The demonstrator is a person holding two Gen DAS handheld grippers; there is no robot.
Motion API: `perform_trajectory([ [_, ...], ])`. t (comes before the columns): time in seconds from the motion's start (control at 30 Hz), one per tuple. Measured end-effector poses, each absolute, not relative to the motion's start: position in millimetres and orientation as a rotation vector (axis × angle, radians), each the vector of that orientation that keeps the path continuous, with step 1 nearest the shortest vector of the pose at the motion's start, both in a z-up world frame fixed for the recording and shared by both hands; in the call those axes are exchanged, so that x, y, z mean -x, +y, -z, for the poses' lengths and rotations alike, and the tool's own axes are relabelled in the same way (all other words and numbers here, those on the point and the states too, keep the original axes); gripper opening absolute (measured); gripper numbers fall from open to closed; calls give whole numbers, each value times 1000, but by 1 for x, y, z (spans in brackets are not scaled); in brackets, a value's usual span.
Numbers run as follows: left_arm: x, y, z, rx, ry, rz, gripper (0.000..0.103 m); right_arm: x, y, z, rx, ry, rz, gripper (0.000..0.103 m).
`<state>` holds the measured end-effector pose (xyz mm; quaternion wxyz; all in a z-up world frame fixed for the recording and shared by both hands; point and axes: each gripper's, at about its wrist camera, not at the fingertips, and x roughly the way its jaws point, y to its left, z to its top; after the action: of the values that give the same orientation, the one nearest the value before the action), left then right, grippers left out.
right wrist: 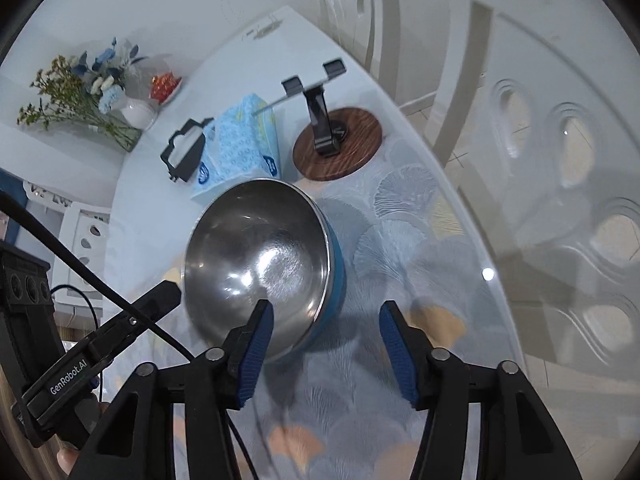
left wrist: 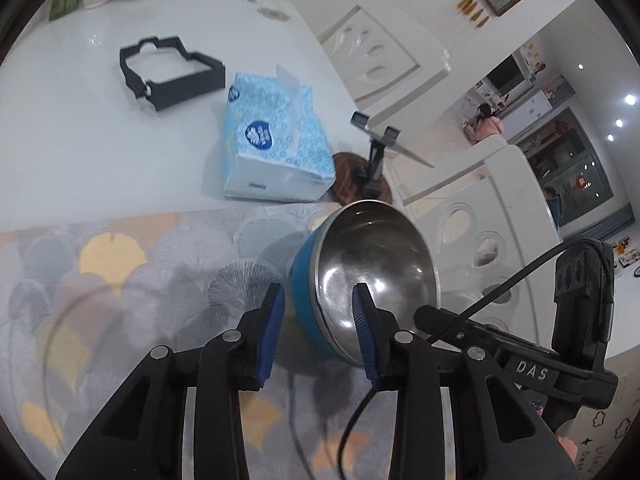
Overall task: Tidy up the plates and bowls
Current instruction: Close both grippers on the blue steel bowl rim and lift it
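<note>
- Bowl (left wrist: 372, 276): steel inside, blue outside; tilted on its side at centre right of the left wrist view and at centre of the right wrist view, on a patterned mat (left wrist: 120, 280) with fan shapes.
- Left gripper (left wrist: 320, 328): bottom centre of its own view; jaws astride the bowl's rim, one blue pad inside the bowl, one outside; whether the pads press on the rim cannot be told.
- Right gripper (right wrist: 326, 344): bottom centre of its view; jaws spread, left pad at the bowl's near rim, right pad over bare mat.
- Tissue pack (left wrist: 272, 144): blue and white, above the bowl.
- Black frame (left wrist: 168, 72): upper left, on the white table (left wrist: 60, 120).
- Stand (right wrist: 320, 120): black, on a round wooden base, upper centre.
- Flower vase (right wrist: 136, 114): upper left.
</note>
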<state>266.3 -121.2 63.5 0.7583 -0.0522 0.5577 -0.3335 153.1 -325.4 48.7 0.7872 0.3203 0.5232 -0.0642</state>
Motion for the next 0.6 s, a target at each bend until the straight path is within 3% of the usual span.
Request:
perform_trajectory([
  [0.3, -280, -132, -36, 118, 1262, 752, 20, -177, -319, -22, -663, 1155, 106, 37],
  [0.47, -283, -132, -31, 152, 1261, 778, 19, -177, -324, -14, -676, 1172, 114, 22],
  [0.6, -280, -128, -33, 171, 1264, 793, 17, -175, -321, -20, -641, 1173, 132, 21],
])
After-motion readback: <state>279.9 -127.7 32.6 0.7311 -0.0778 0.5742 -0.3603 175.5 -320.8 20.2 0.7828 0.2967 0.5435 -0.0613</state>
